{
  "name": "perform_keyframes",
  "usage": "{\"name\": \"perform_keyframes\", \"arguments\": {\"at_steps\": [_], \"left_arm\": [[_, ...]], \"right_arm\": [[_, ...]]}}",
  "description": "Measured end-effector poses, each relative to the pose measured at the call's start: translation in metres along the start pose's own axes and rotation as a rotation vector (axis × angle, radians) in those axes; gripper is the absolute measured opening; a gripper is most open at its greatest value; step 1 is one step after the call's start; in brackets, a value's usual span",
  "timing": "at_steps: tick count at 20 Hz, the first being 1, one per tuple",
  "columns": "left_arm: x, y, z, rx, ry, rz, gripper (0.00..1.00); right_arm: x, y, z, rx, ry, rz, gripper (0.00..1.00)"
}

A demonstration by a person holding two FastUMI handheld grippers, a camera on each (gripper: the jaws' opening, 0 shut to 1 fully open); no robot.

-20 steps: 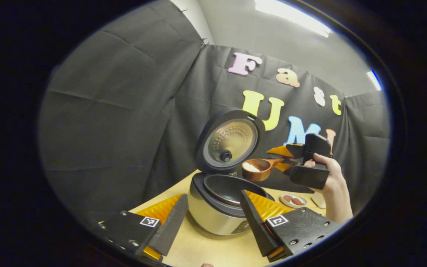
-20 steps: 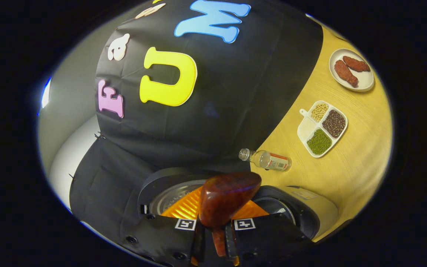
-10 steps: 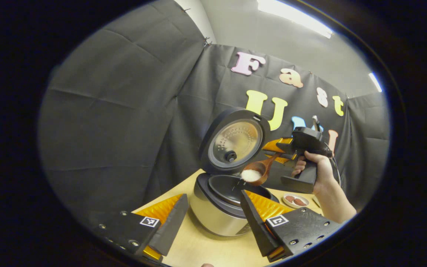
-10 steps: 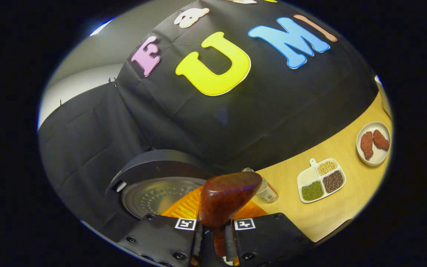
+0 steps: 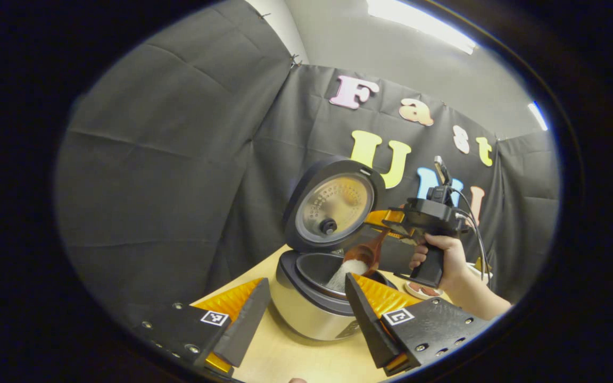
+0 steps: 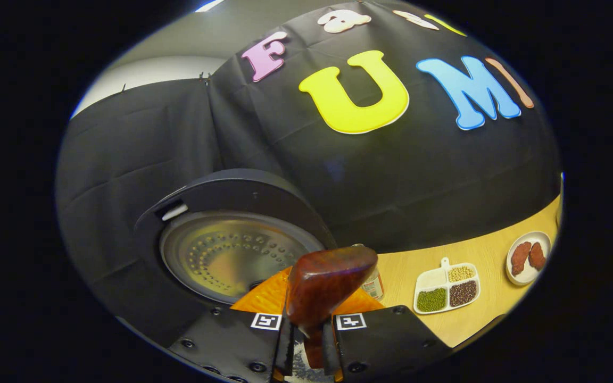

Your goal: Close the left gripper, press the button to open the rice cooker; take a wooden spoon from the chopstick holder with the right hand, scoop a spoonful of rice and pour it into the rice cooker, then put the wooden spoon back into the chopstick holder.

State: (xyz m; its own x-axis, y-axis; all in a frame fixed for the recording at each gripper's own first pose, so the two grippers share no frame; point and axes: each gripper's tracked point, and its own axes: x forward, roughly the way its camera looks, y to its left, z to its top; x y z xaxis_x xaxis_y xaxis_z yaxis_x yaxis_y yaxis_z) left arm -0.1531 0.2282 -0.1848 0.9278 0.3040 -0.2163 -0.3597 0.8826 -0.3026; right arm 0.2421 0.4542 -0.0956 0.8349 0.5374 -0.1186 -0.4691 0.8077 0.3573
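Now pouring: rice [image 5: 340, 275] from wooden spoon [image 5: 362, 254] into open rice cooker [image 5: 314, 300].
Right hand-held gripper [image 6: 308, 340] clenched on spoon handle; left hand-held gripper [image 5: 306, 303] released.

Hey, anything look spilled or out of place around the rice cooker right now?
Nothing stands out. The right gripper tips the wooden spoon and the rice streams into the open rice cooker; none shows on the table. The divided dish and plate sit flat.
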Motion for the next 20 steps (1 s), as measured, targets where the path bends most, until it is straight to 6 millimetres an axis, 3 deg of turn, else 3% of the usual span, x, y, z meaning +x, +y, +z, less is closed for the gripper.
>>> {"name": "perform_keyframes", "arguments": {"at_steps": [4,19,20], "left_arm": [[0.001,-0.001,0.001,-0.010,-0.005,-0.003,0.89],[0.004,-0.009,0.010,0.005,-0.025,-0.022,0.89],[0.001,-0.008,0.013,0.010,-0.032,-0.017,0.89]], "right_arm": [[-0.004,0.013,-0.002,-0.053,-0.012,0.063,0.23],[-0.024,0.031,-0.009,-0.362,-0.087,0.159,0.23],[-0.026,0.035,-0.010,-0.393,-0.094,0.168,0.26]]}}
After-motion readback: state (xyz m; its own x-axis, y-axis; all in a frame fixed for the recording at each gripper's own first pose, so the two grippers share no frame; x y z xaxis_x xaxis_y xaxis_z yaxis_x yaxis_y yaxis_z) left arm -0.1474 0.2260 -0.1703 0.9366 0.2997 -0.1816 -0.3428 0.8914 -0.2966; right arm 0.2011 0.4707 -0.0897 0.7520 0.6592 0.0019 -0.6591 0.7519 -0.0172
